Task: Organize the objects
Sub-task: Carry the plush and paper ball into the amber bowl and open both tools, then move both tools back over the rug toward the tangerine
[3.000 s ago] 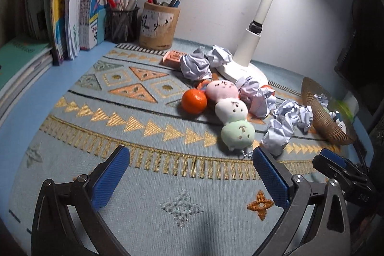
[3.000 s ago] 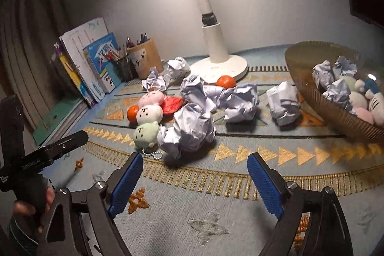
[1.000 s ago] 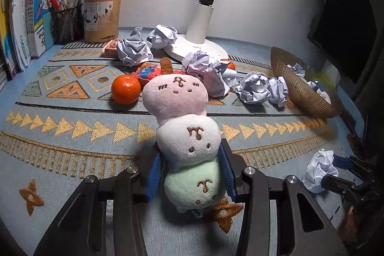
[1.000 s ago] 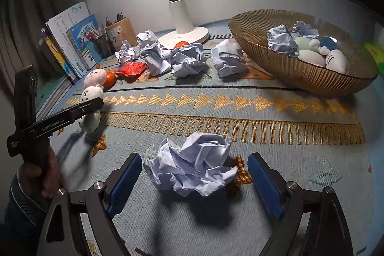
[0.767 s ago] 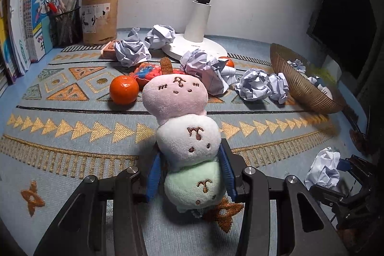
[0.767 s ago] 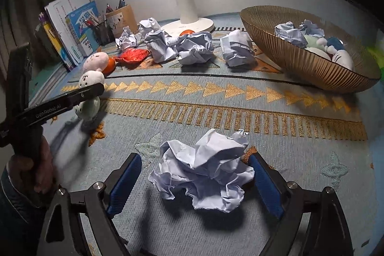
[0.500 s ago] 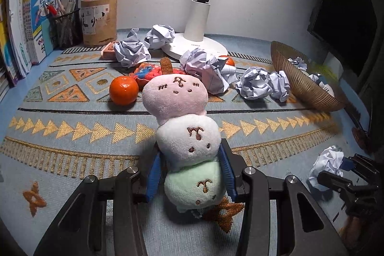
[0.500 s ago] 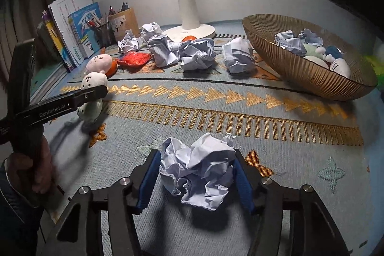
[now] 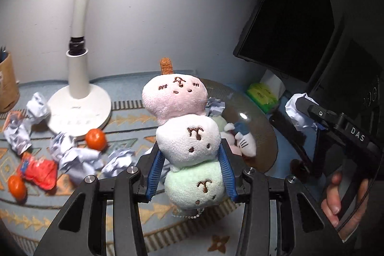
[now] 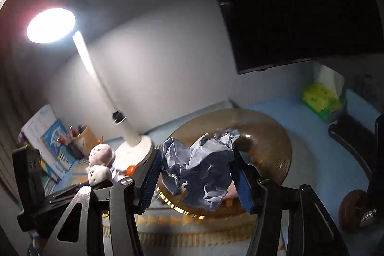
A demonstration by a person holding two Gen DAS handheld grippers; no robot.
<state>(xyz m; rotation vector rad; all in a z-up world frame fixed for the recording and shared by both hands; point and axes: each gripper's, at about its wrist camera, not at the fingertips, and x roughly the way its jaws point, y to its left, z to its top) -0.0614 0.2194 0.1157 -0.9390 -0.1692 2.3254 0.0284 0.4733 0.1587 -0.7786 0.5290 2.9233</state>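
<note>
A plush toy [image 9: 175, 95] of three stacked balls, pink, white and green, hangs in the air with my left gripper [image 9: 189, 146] shut on its lower half. My right gripper [image 10: 196, 157] is shut on a crumpled paper ball [image 10: 206, 174], also off the mat. Both loads are in front of the brown woven bowl [image 10: 271, 136], which holds paper balls and small plush toys [image 9: 244, 145]. In the left wrist view the paper ball [image 9: 294, 109] shows at the right, beside the bowl [image 9: 264, 133]. A hand [image 9: 332, 198] grips the right tool.
The white desk lamp [image 9: 79, 109] stands at the back left. Around its base lie several crumpled papers [image 9: 79, 160], two oranges [image 9: 96, 139] and a red packet [image 9: 39, 172]. A dark monitor [image 9: 288, 35] and a green tissue pack [image 9: 262, 92] stand behind the bowl.
The right jaws closed on the paper ball. Both grippers then rose off the mat with their loads and swung right to the bowl.
</note>
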